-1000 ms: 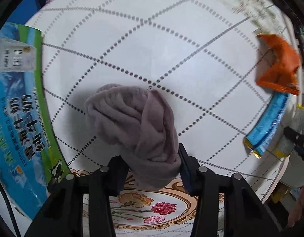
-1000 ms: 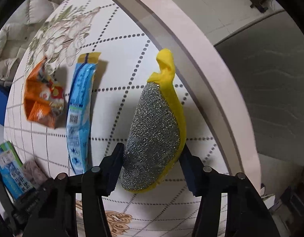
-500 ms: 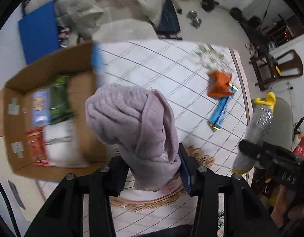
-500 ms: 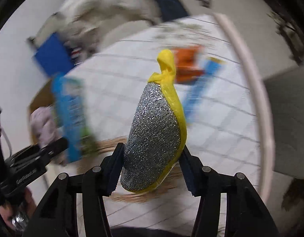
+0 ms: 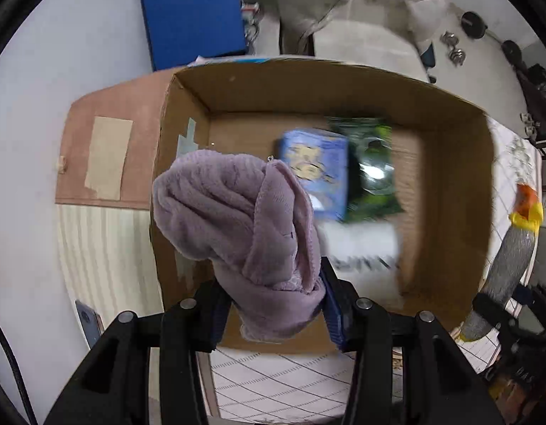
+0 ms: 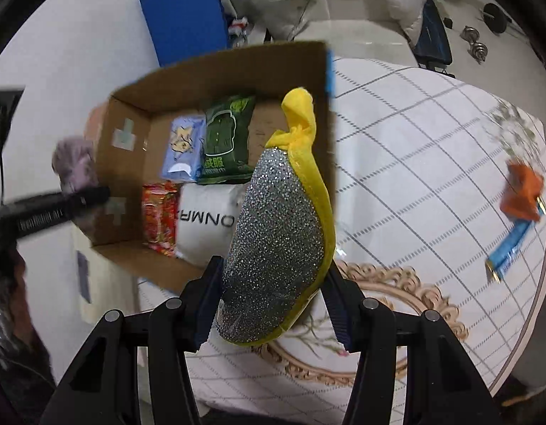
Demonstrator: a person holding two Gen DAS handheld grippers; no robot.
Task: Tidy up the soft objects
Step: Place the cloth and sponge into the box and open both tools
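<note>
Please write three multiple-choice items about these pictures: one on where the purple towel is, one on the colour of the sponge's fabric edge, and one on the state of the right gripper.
1. Where is the purple towel?
A. Lying on the floor
B. Between the fingers of the left gripper, over the cardboard box
C. Flat on the table

2. What colour is the fabric edge of the glitter sponge?
A. Yellow
B. Red
C. Green

3. What is the state of the right gripper?
A. Open and empty
B. Shut on an orange packet
C. Shut on the glitter sponge

Right letters: B, the left wrist view shows the towel clamped between the pads with the open box beneath; A, a yellow border and knot frame the silver face; C, both pads press the sponge's sides in the right wrist view.
</note>
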